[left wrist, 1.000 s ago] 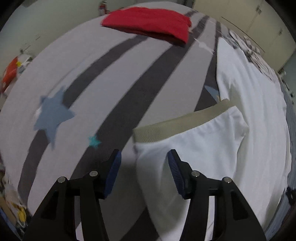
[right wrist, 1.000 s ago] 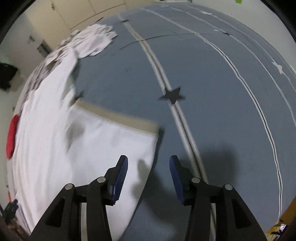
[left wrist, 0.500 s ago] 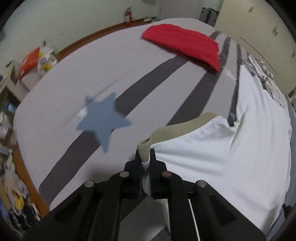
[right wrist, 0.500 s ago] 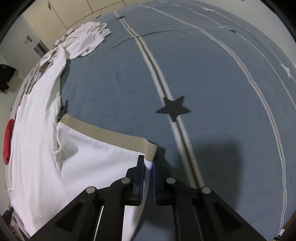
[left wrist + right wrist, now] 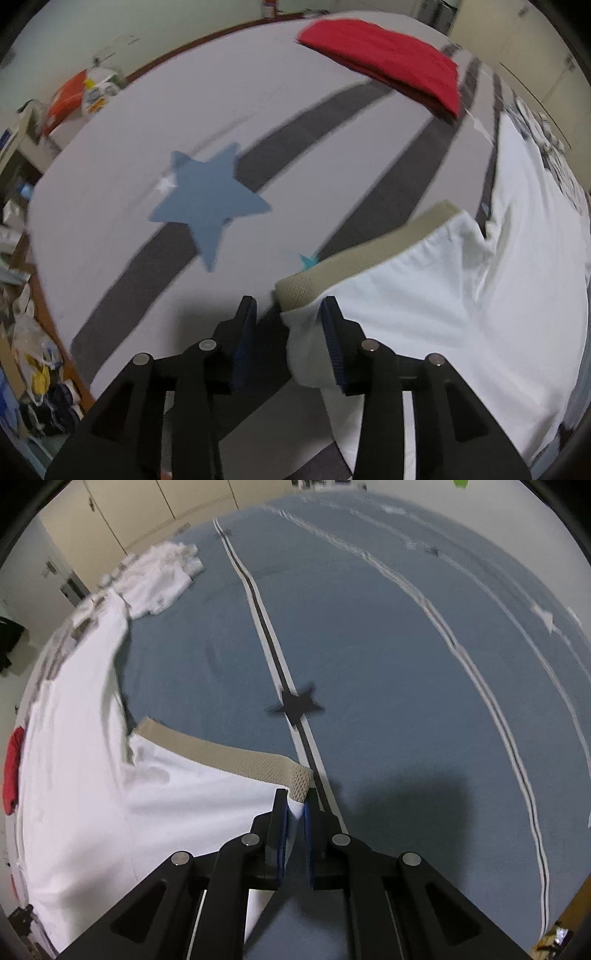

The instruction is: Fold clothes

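The white garment [image 5: 436,332] lies spread on the bed, its beige waistband [image 5: 369,254] folded toward the tongs. The left tongs [image 5: 288,332] are opening: the waistband's left corner sits in the gap, bunched against the right pad, while the left pad stands clear of it. The right tongs [image 5: 294,808] are opening slightly yet nearly closed, and pinch the garment's other corner [image 5: 297,806] just below the waistband [image 5: 229,758].

Left of the garment the grey bed cover [image 5: 207,110] runs bare past a blue star [image 5: 208,199] to the bed's far edge, where a folded red cloth [image 5: 384,66] lies well apart. On the right side the blue cover [image 5: 388,664] is clear out to its striped edge, save for a crumpled white cloth [image 5: 162,579] at the far end.
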`<state>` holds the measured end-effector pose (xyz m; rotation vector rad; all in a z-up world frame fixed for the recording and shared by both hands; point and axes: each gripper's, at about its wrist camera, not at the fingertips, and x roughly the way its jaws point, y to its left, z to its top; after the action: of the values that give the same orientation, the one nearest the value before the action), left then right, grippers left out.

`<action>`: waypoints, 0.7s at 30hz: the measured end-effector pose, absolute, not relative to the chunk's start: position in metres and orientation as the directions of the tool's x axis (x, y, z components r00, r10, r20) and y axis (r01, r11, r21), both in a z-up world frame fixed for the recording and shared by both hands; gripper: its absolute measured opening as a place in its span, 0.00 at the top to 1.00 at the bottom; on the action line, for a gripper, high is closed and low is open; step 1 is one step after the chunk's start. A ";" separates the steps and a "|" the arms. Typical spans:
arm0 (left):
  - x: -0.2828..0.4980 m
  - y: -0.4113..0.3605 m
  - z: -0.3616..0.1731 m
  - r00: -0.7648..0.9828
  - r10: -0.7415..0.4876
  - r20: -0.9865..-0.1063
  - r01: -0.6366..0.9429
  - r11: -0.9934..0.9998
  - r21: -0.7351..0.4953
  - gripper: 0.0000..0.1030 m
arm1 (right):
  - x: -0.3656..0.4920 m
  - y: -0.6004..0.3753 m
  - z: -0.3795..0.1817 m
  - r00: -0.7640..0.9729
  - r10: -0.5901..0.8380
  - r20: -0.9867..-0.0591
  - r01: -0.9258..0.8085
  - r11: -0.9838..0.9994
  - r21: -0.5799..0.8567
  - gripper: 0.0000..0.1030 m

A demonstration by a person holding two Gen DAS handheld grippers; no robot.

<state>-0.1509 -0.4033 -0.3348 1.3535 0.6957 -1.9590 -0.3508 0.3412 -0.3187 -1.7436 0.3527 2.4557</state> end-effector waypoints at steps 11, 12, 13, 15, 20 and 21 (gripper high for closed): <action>-0.196 -0.360 -0.280 -0.407 -0.309 -0.859 0.563 -0.826 0.030 0.49 | -0.359 0.306 -0.268 -0.468 0.048 -0.883 -0.057 -0.998 -0.024 0.60; -0.207 -0.353 -0.283 -0.417 -0.290 -0.862 0.530 -0.848 0.029 0.49 | -0.363 0.296 -0.270 -0.466 0.024 -0.884 -0.016 -1.000 -0.019 0.60; -0.218 -0.346 -0.288 -0.423 -0.269 -0.865 0.496 -0.868 0.027 0.49 | -0.368 0.286 -0.272 -0.464 0.001 -0.886 0.025 -1.000 -0.014 0.60; -0.245 -0.333 -0.300 -0.408 -0.254 -0.877 0.432 -0.900 0.060 0.49 | -0.377 0.265 -0.277 -0.456 -0.045 -0.889 0.107 -0.994 -0.004 0.60; -0.276 -0.331 -0.322 -0.346 -0.325 -0.880 0.386 -0.904 0.182 0.49 | -0.403 0.245 -0.303 -0.399 -0.042 -0.916 0.150 -0.988 -0.021 0.60; -0.278 -0.334 -0.328 -0.333 -0.292 -0.896 0.382 -0.911 0.155 0.51 | -0.407 0.244 -0.309 -0.383 -0.042 -0.923 0.150 -0.988 -0.017 0.60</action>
<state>-0.2783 -0.3343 -0.3282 1.5012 0.1166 -2.2711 -0.4075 0.2443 -0.3088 -1.8023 -0.1600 2.7090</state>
